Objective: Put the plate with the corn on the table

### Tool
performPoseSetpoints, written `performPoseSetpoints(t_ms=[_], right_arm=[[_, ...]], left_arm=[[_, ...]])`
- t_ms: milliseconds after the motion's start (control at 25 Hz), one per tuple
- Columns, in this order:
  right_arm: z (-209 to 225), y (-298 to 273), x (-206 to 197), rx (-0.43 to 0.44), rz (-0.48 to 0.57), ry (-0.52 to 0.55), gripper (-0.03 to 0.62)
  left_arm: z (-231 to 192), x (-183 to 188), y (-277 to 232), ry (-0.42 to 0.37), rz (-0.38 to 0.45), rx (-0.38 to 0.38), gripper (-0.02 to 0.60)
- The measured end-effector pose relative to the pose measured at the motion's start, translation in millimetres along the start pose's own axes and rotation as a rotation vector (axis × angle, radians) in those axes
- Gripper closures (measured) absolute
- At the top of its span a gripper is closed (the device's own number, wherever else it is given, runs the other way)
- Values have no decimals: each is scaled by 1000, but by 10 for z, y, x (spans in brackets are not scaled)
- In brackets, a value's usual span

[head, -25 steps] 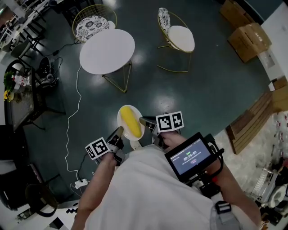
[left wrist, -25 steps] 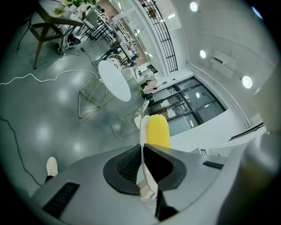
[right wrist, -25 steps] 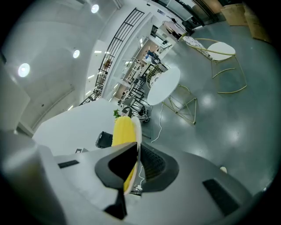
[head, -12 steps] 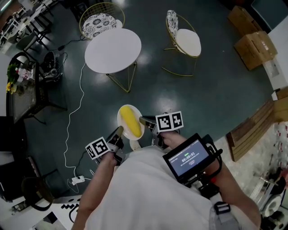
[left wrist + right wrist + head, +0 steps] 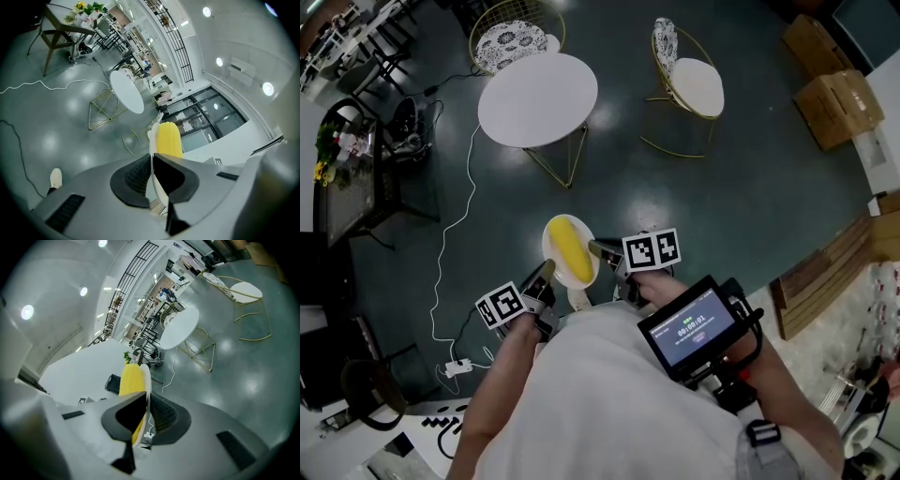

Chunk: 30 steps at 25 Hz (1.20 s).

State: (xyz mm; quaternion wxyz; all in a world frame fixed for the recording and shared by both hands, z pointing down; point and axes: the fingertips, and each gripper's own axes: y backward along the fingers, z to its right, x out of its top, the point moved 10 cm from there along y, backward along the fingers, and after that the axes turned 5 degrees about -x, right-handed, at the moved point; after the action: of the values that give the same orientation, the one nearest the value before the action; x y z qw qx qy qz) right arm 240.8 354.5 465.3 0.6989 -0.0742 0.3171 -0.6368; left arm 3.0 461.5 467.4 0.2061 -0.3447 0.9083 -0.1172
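Observation:
A white plate (image 5: 555, 236) carrying a yellow corn cob (image 5: 571, 249) is held in the air above the dark floor, close to my body. My left gripper (image 5: 545, 272) is shut on the plate's near left rim, and my right gripper (image 5: 596, 249) is shut on its right rim. In the left gripper view the plate's edge (image 5: 151, 140) runs between the jaws, with the corn (image 5: 168, 138) beyond. The right gripper view shows the same plate rim (image 5: 147, 376) and corn (image 5: 131, 378). The round white table (image 5: 538, 97) stands ahead, some way off.
Two gold wire chairs (image 5: 512, 39) (image 5: 690, 84) flank the table. A white cable (image 5: 447, 244) trails across the floor at left to a power strip (image 5: 457, 367). Cardboard boxes (image 5: 834, 96) sit far right, and a dark table with flowers (image 5: 342, 173) at left.
The table and chairs have shifted slightly right and up in the head view as the person moves. Both grippers keep the same hold on the plate.

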Motion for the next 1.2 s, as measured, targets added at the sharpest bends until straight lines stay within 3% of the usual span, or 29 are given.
performPoseSetpoints(t_ms=[1200], right_arm=[[114,-77,-47,1,10,33,562]], left_arm=[[-157,-103,-59,6,31,-3,555]])
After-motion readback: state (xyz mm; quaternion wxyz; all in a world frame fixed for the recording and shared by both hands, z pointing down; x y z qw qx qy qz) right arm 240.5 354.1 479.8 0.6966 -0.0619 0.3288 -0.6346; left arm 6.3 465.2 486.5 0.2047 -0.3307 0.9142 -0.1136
